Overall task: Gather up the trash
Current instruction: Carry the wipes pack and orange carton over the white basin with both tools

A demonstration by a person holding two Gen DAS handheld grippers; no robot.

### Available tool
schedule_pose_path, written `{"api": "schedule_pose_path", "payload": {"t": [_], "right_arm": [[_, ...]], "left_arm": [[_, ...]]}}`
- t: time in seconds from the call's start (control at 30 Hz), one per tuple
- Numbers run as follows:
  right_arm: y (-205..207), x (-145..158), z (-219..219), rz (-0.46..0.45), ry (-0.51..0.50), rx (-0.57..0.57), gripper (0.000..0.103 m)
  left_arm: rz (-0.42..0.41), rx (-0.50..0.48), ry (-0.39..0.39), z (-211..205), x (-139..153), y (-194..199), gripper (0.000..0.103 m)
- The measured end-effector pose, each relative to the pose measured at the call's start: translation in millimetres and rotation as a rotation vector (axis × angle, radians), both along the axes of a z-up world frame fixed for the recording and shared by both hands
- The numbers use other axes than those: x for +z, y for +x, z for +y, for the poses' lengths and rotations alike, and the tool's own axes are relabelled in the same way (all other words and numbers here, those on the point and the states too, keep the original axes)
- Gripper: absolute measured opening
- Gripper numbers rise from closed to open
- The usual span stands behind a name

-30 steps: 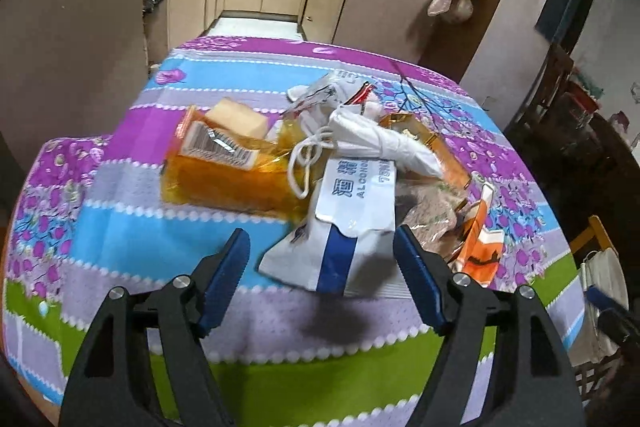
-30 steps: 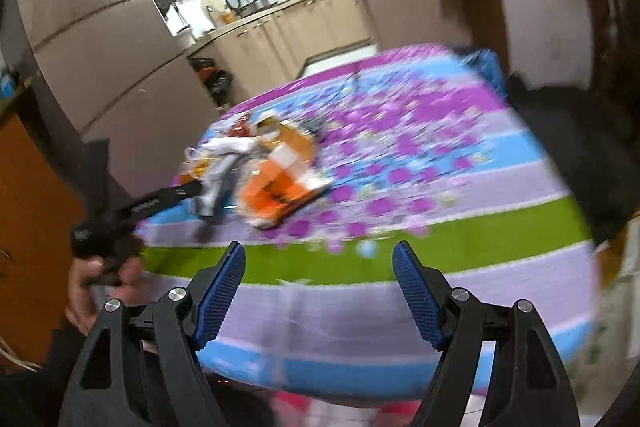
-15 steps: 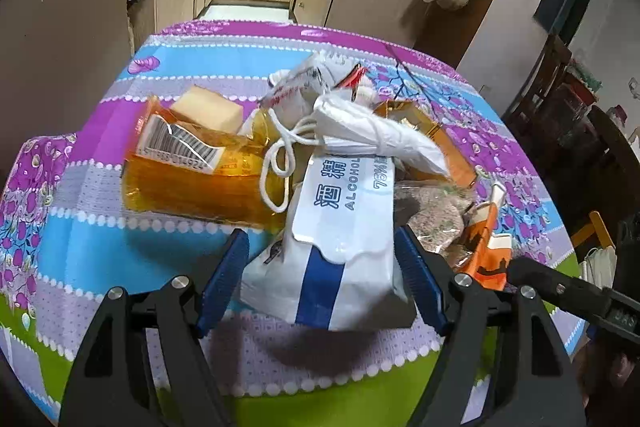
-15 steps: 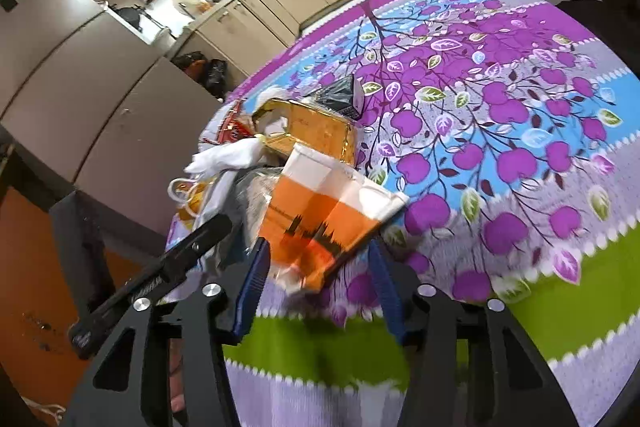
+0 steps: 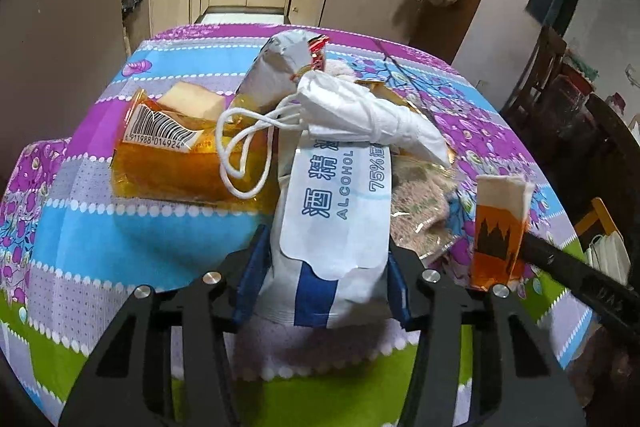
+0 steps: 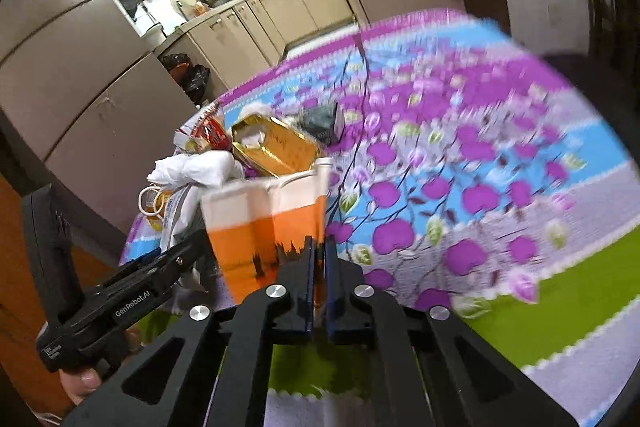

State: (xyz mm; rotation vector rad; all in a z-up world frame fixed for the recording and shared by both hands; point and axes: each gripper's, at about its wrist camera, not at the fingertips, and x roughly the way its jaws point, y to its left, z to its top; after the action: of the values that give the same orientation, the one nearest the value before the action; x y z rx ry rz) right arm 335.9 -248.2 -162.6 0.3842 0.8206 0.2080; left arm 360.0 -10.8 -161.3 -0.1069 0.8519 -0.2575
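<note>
Jaws on the left gripper (image 5: 322,279) now press both sides of the white and blue alcohol wipes packet (image 5: 332,227) at lower centre of the left wrist view; half a second ago they stood wide of it, so this piece of trash looks secured. Left of it lies an orange wrapper (image 5: 172,163) with a barcode, a wedge of cheese (image 5: 192,103) behind it. Above the packet a folded face mask (image 5: 360,115) trails its white loops (image 5: 240,155). At right, the orange and white paper wrapper (image 5: 498,227) hangs upright off the flowered tablecloth (image 5: 80,211). The right wrist view shows why: the right gripper (image 6: 318,267), open around that wrapper (image 6: 264,223) a moment ago, has pinched its lower edge, blades nearly together. With both grips apparently made, lifting clear seems next; the mask may drag along.
</note>
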Motion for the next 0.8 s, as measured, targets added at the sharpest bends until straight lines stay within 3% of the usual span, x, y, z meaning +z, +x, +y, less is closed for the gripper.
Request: {"api": "schedule_pose_path", "payload": {"t": [0.17, 0.37, 0.47, 0.53, 0.67, 0.8], "right_arm": [[-28.1, 19.8, -3.8, -0.075, -0.094, -0.015, 0.005], [-50.4, 25.1, -17.0, -0.090, -0.116, -0.042, 0.005], [-57.2, 23.7, -18.4, -0.087, -0.138, -0.044, 0.005], [-61.2, 23.7, -18.2, -0.086, -0.141, -0.043, 0.005], [-67.0, 29.6, -15.5, -0.104, -0.148, -0.039, 0.005], [-73.7, 37.0, -13.8, -0.128, -0.149, -0.039, 0.005]], "left_arm": [[-0.056, -0.027, 0.032, -9.9, 8.7, -27.5, 0.049], [-0.109, -0.038, 0.079, -19.3, 20.3, -59.2, 0.049], [-0.130, -0.001, 0.184, -23.2, 23.2, -66.3, 0.049], [-0.179, 0.070, 0.359, -29.1, 23.0, -67.4, 0.049], [-0.169, 0.087, 0.342, -16.8, 28.1, -62.2, 0.049], [-0.157, 0.074, 0.247, -7.7, 34.8, -66.7, 0.049]]}}
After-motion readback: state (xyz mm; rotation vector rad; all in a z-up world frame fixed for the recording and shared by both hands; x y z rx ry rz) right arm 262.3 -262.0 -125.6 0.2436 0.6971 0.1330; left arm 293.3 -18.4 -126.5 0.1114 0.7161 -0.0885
